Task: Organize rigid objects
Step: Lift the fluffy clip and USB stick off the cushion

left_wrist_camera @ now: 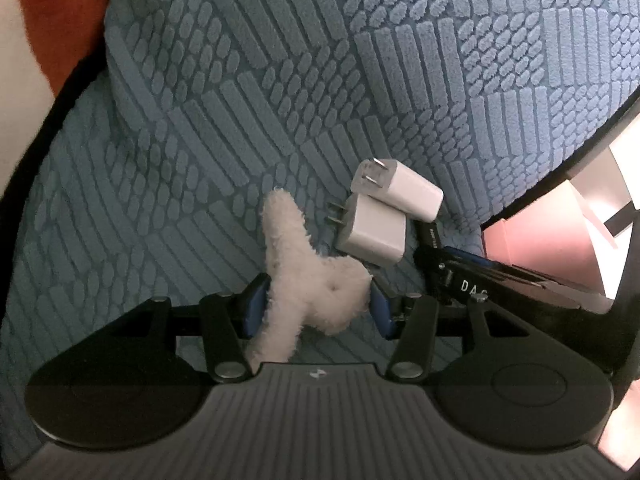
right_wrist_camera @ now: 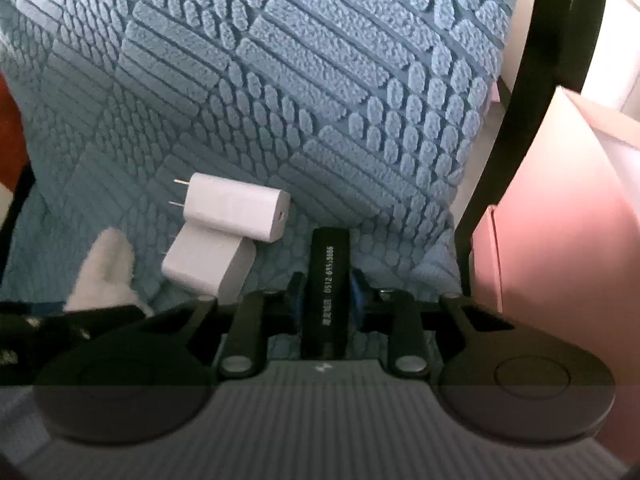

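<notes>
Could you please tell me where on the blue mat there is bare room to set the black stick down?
The blue mat lies bare beyond the two white chargers, up to its far edge. It is crowded near the grippers: the chargers overlap, the fluffy white toy sits beside them, and the black stick beside those.

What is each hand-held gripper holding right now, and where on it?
Left hand-held gripper clamps the white fluffy toy across its middle. Right hand-held gripper has the black stick between its pads at mid-length; firm grip cannot be told.
</notes>
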`<state>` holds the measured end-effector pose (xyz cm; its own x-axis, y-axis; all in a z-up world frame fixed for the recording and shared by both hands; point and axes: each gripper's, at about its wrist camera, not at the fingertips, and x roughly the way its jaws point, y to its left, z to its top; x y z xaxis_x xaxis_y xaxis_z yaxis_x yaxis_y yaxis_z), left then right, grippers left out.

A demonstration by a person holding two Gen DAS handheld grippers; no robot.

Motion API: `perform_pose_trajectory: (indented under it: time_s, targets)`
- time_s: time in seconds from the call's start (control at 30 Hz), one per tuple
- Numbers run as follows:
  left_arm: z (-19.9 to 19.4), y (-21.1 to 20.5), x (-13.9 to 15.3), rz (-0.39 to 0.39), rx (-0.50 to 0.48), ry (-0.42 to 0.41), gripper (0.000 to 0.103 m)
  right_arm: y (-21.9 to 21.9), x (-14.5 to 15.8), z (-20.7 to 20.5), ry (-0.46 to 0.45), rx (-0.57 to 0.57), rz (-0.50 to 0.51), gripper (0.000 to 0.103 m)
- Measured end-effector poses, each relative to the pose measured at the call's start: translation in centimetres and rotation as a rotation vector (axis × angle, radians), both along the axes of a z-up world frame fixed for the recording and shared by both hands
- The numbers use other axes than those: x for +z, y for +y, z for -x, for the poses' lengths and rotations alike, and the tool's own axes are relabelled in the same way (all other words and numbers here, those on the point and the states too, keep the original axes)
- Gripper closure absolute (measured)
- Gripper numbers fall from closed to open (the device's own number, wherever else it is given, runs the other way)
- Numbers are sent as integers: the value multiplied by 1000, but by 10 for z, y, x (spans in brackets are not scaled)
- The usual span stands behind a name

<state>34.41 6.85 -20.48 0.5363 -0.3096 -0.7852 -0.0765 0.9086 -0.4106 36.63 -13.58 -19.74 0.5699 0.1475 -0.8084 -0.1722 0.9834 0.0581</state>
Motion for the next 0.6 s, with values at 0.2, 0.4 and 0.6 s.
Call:
perform_pose_trajectory:
  time_s: [0.2,0.4,0.6]
  targets:
    - [16,-3,5,-35,-25,-9,46,-3,12,24,20,-15,-24,77]
    - [43,-1,13,-26,-28,-21,47,2,28,65,28,14,-59,77]
    - [72,0,15,-23,-20,-17,48,0,40,116,12,35,-69,77]
